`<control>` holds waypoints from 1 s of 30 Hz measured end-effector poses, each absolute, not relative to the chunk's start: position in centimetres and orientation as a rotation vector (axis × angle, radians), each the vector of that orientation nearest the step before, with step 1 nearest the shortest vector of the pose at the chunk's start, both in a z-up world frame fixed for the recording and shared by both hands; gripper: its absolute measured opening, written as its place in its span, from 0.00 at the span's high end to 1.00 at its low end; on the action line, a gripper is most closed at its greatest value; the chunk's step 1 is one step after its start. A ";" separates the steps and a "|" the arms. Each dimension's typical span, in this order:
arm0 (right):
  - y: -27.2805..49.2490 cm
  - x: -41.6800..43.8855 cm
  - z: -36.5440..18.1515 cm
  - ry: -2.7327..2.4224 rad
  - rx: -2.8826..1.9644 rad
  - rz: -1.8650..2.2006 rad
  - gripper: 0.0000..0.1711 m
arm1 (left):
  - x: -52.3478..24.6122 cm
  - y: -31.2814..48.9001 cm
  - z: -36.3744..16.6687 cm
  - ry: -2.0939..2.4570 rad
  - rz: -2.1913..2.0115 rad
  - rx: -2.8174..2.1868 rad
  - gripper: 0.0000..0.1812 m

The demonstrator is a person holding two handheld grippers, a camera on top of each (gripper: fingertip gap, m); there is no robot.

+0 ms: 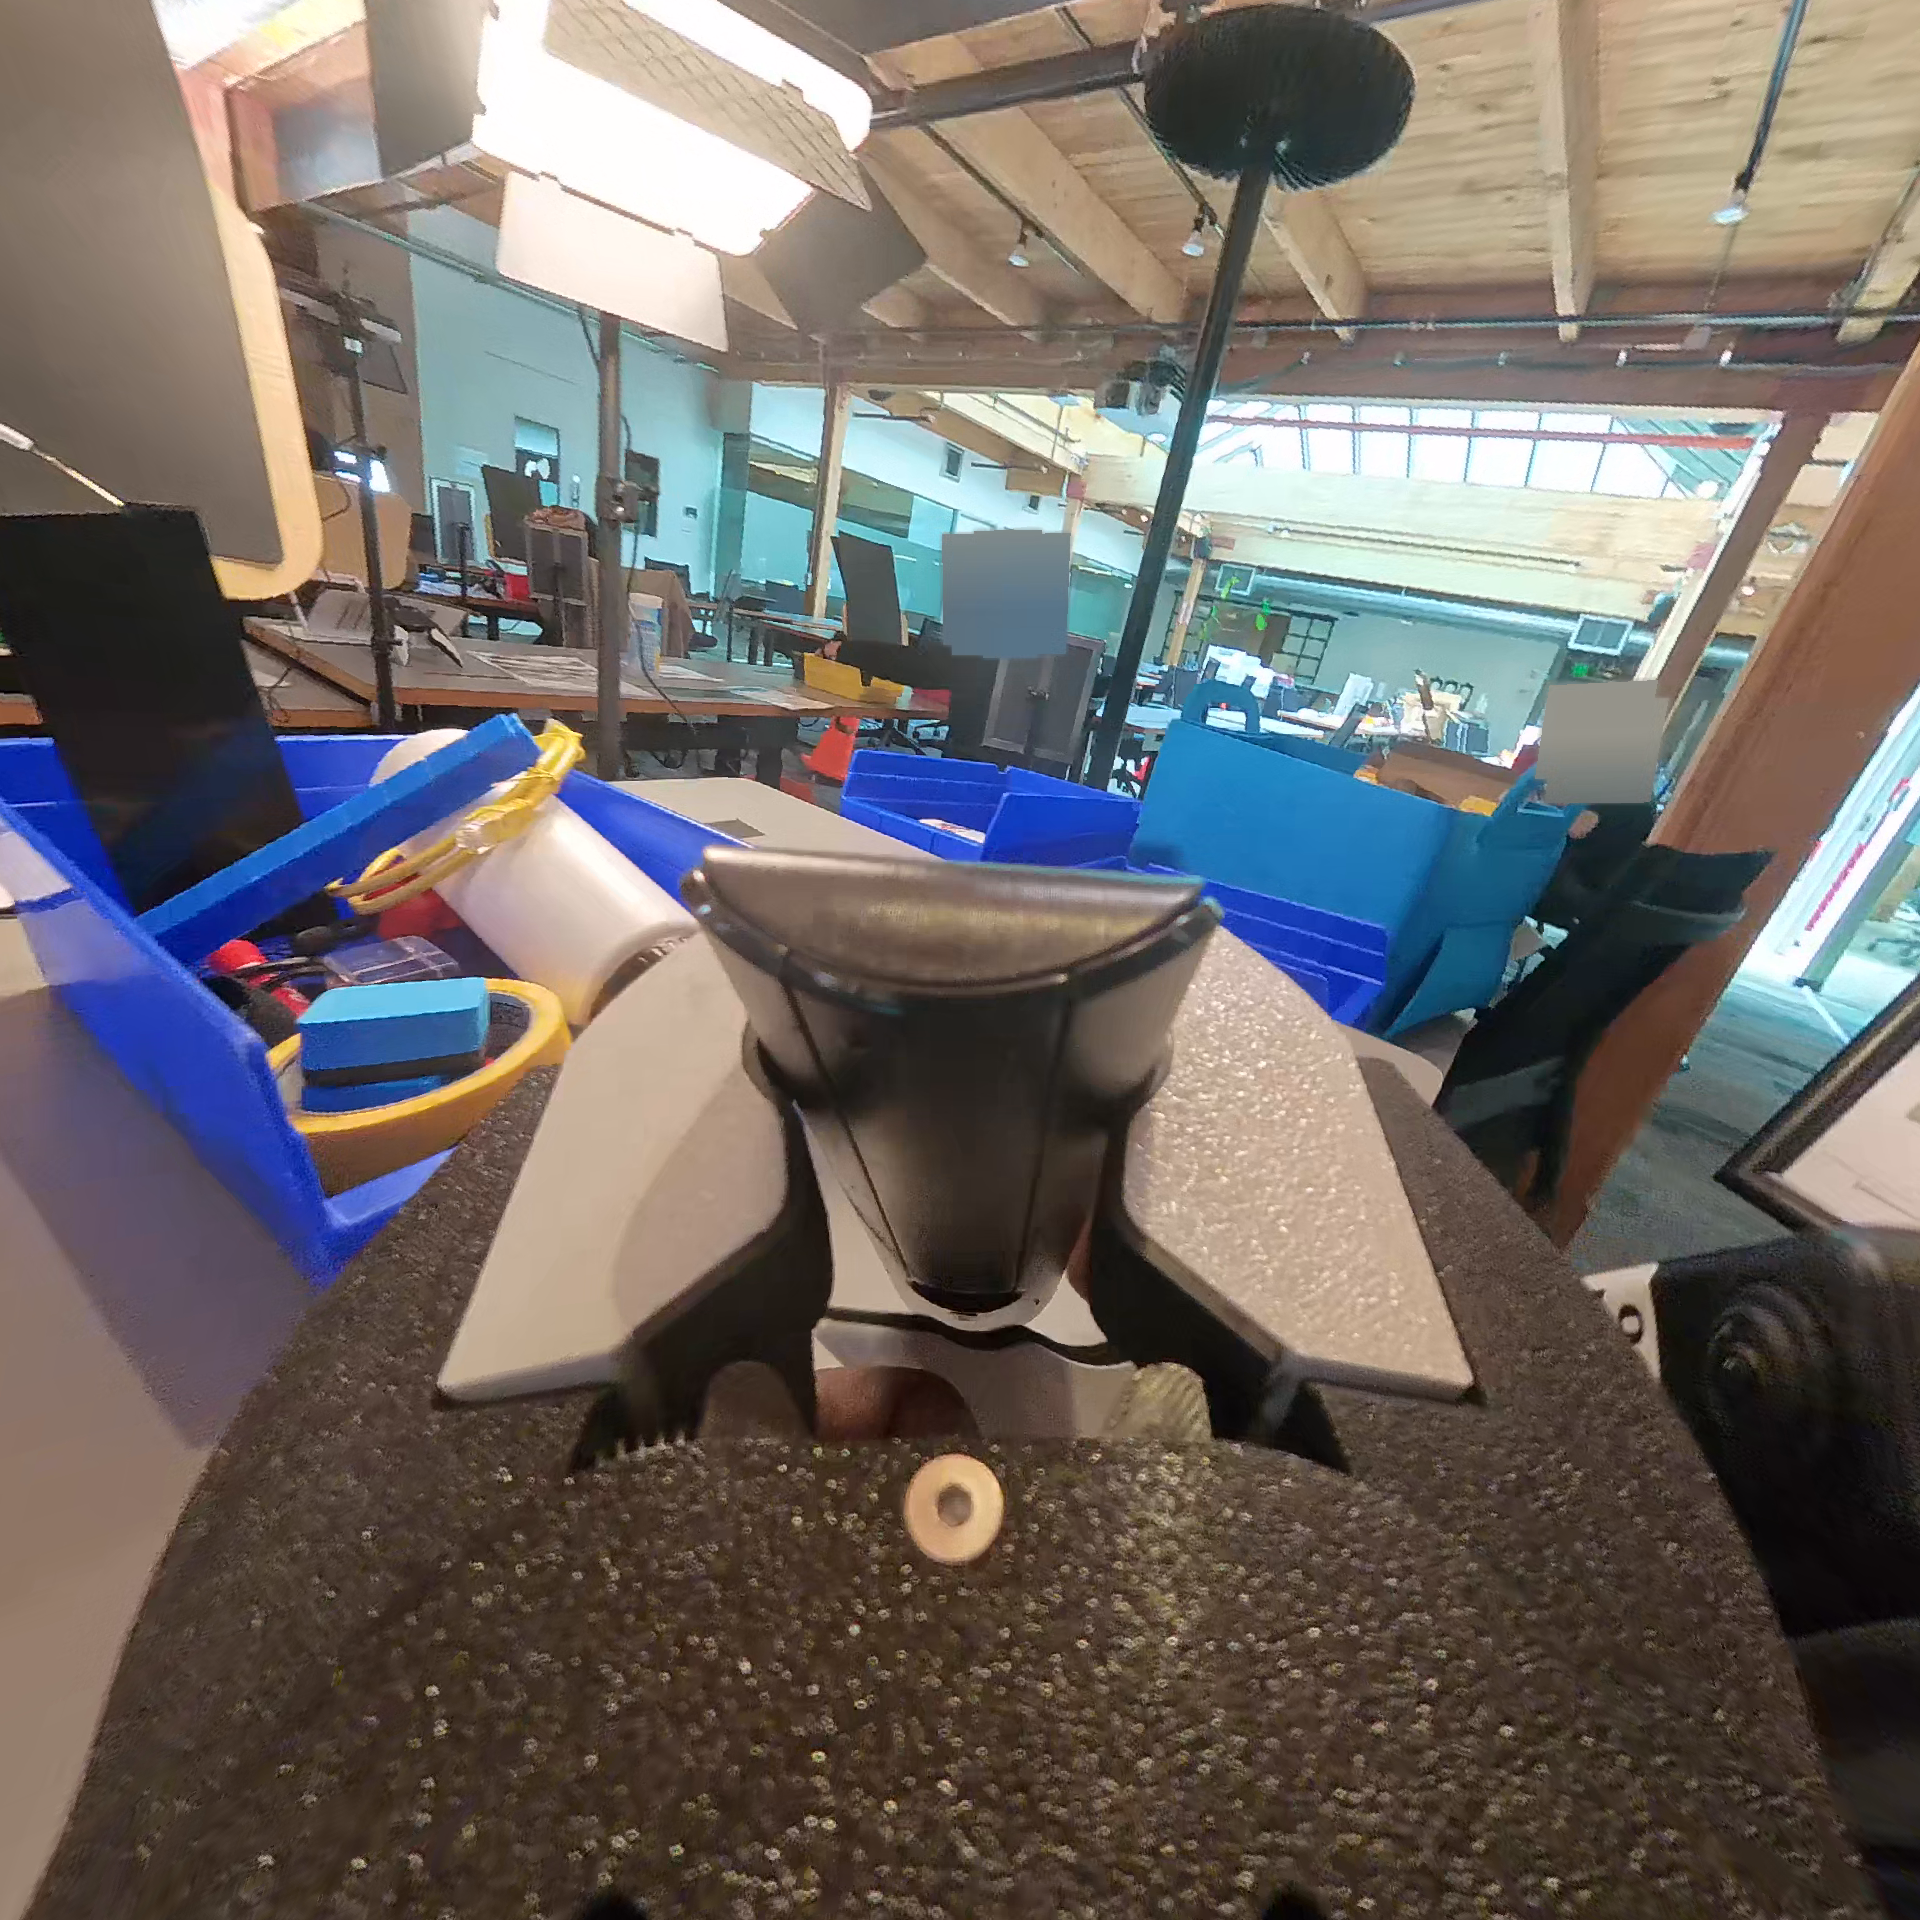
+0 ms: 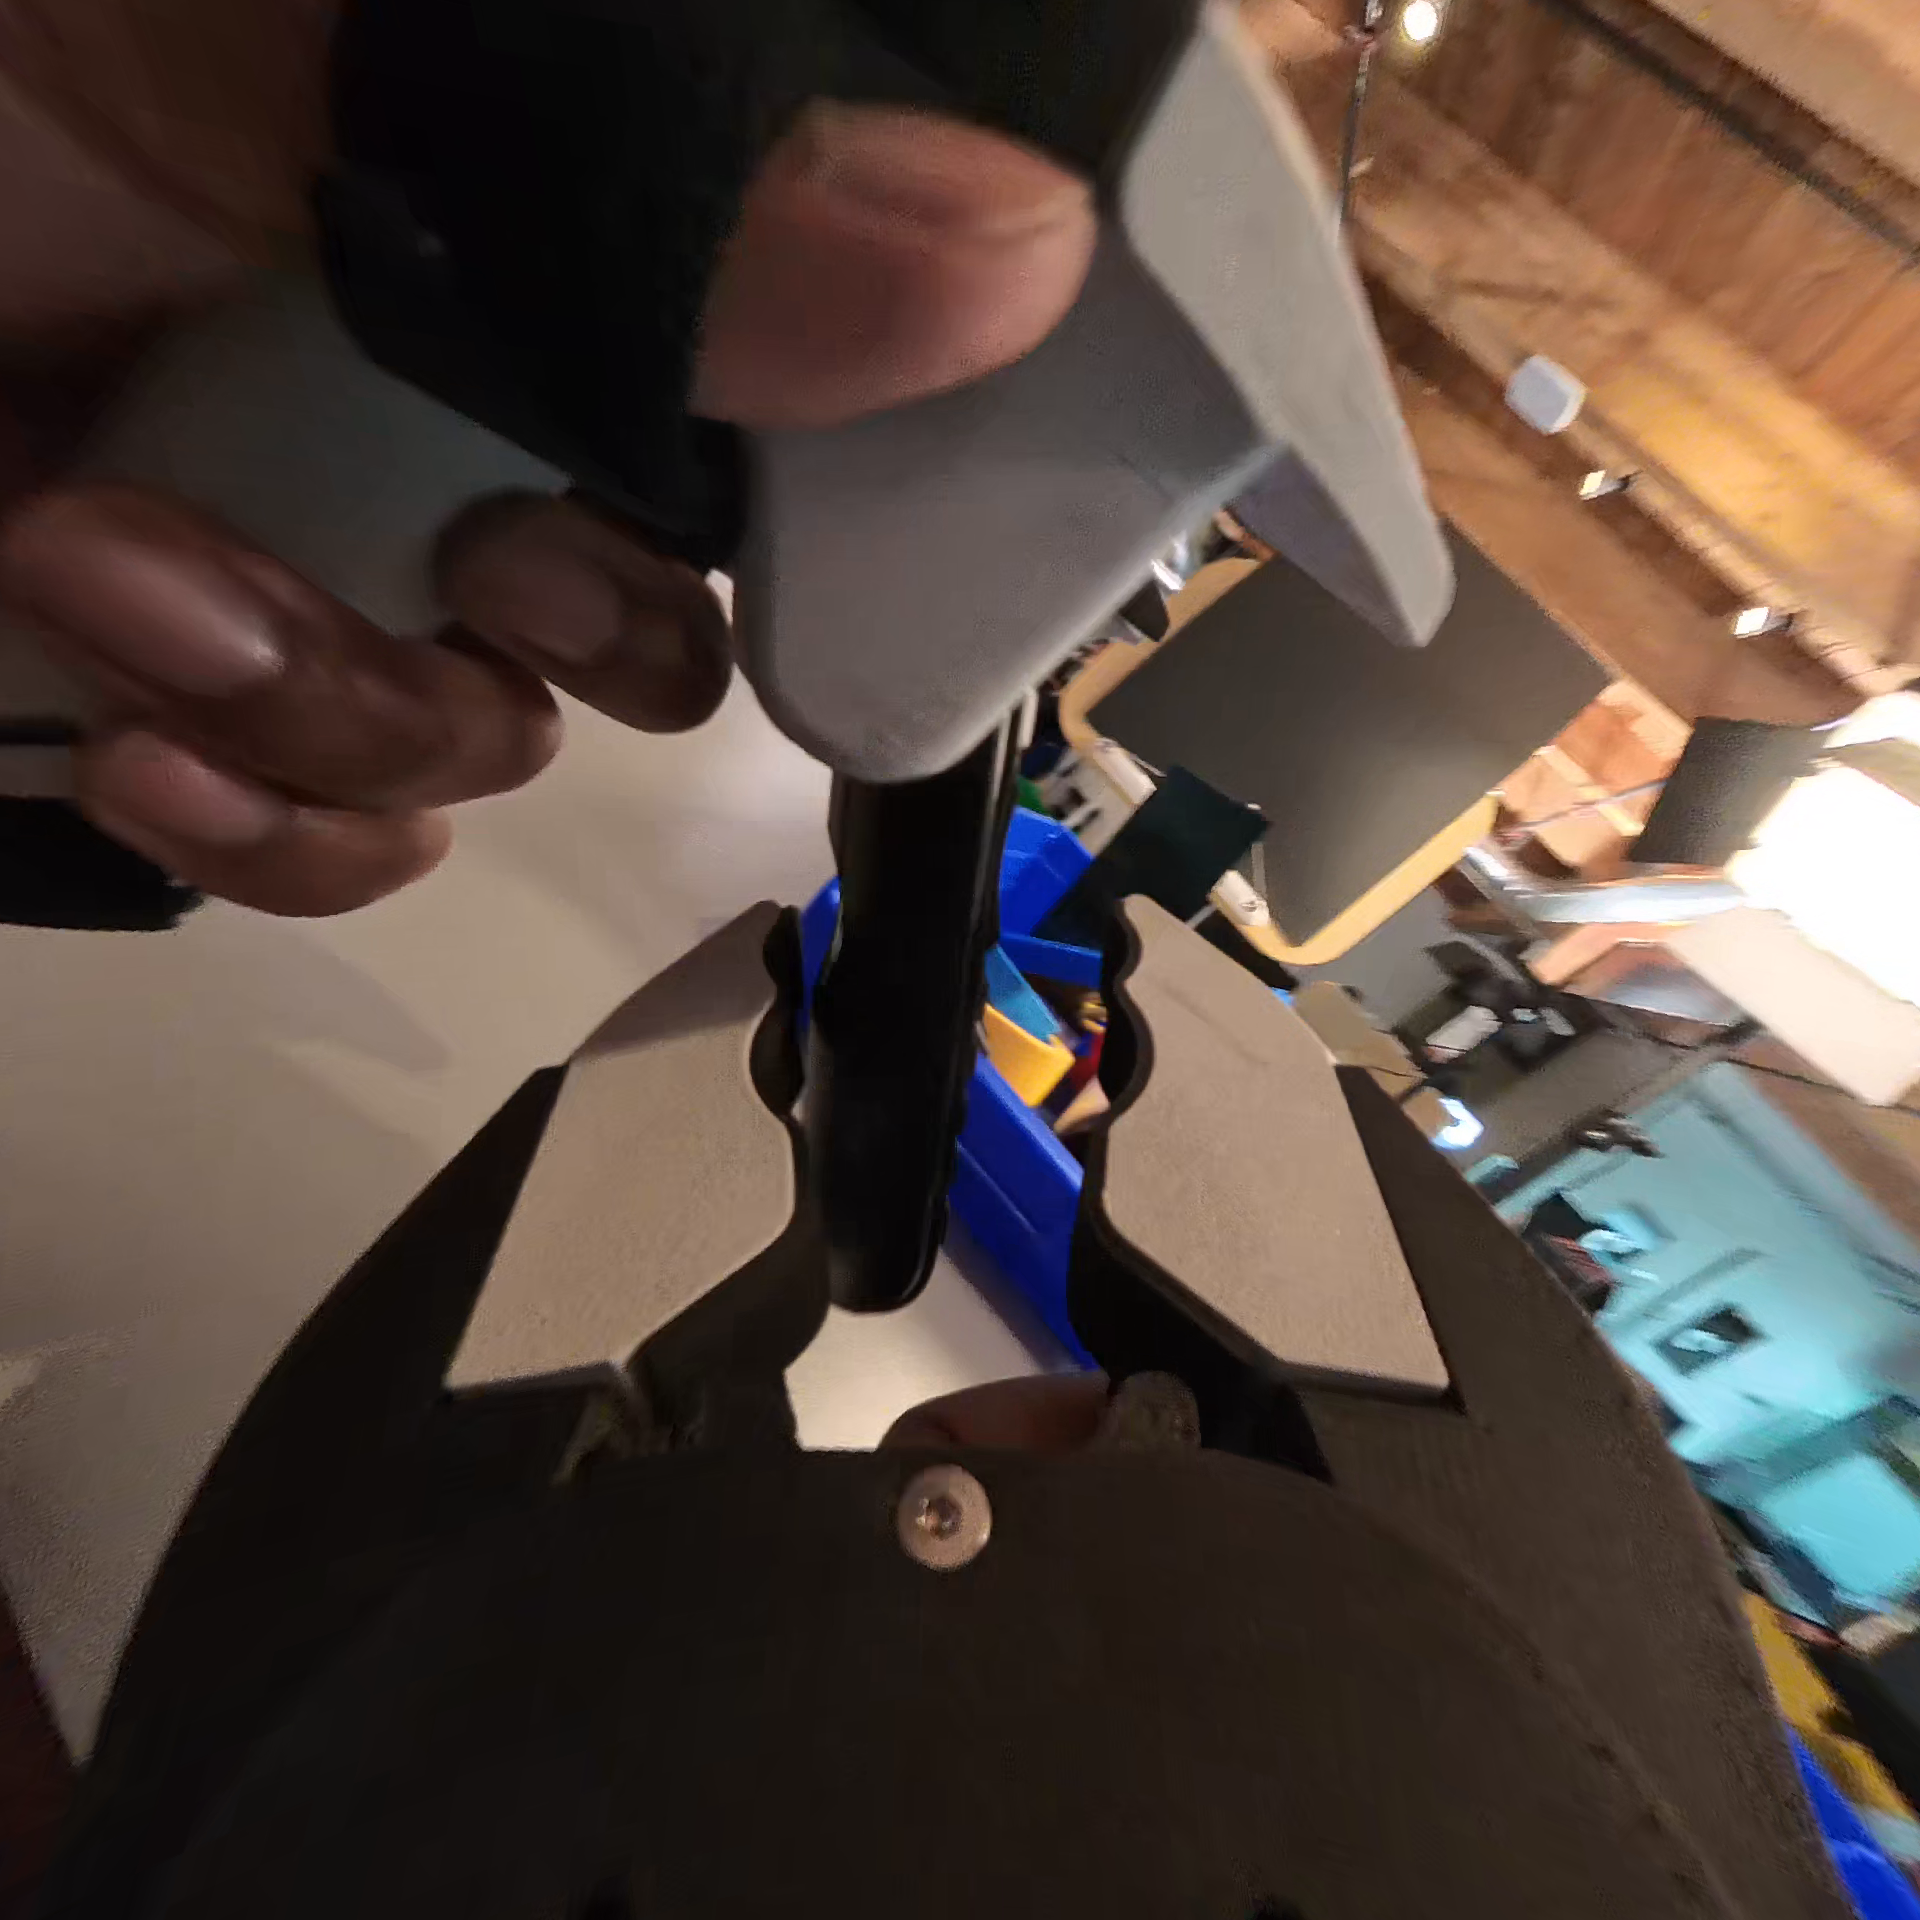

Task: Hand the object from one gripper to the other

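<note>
Legible markings: none found.
Papers [image 1: 582,665] on far workbench [image 1: 499,681] and white cylinder [image 1: 561,904] in blue bin [image 1: 156,997] too small or blurred to read.

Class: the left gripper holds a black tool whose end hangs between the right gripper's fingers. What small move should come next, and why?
Probably close the right gripper on the black tool: its fingers flank the tool with gaps, while the left gripper grips it.
</note>
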State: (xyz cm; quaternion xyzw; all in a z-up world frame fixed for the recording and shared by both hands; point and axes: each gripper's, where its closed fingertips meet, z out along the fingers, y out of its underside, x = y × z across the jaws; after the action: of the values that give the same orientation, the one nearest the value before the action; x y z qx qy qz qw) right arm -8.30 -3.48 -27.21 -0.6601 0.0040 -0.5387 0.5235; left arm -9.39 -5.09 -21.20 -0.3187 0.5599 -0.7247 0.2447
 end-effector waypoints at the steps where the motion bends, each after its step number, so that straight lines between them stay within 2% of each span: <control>1: -3.6 -8.1 -27.2 0.012 -1.574 -1.338 0.70 | -9.6 -5.6 -21.3 1.542 -1.969 -0.848 0.66; 3: -3.7 -8.0 -27.4 0.015 -1.587 -1.374 0.73 | -9.9 -6.5 -21.5 1.567 -1.917 -0.786 0.66; 4: -3.6 -8.0 -27.7 0.003 -1.602 -1.382 0.79 | -10.0 -6.8 -21.5 1.576 -1.888 -0.751 0.66; 8: -3.6 -8.0 -27.8 0.011 -1.612 -1.270 0.84 | -10.6 -7.5 -21.7 1.658 -1.821 -0.624 0.67; 10: -3.6 -8.2 -27.8 0.014 -1.622 -1.115 0.85 | -11.1 -7.7 -21.8 1.711 -1.841 -0.551 0.65; 21: -3.4 -14.5 -27.6 -0.092 -1.617 0.040 0.85 | -13.5 -7.6 -22.1 1.829 -1.942 -0.268 0.66; 24: -3.7 -15.7 -27.6 -0.127 -1.610 0.176 0.85 | -14.5 -8.1 -22.5 1.907 -2.033 -0.234 0.67; 27: -3.8 -16.5 -27.9 -0.157 -1.629 0.234 0.85 | -14.7 -8.3 -22.6 1.921 -2.087 -0.246 0.71; 29: -3.8 -16.7 -28.0 -0.164 -1.639 0.249 0.85 | -15.1 -8.5 -22.4 1.923 -2.143 -0.236 0.83; 30: -3.7 -16.5 -28.0 -0.153 -1.640 0.241 0.85 | -15.0 -8.5 -22.3 1.922 -2.164 -0.257 0.85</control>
State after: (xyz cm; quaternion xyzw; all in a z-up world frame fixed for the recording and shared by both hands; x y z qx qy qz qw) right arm -16.53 -3.70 -28.01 -0.7284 -0.0682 0.1070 0.6733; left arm -15.00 -8.52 -22.28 -0.0878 0.6568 -0.7396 0.1176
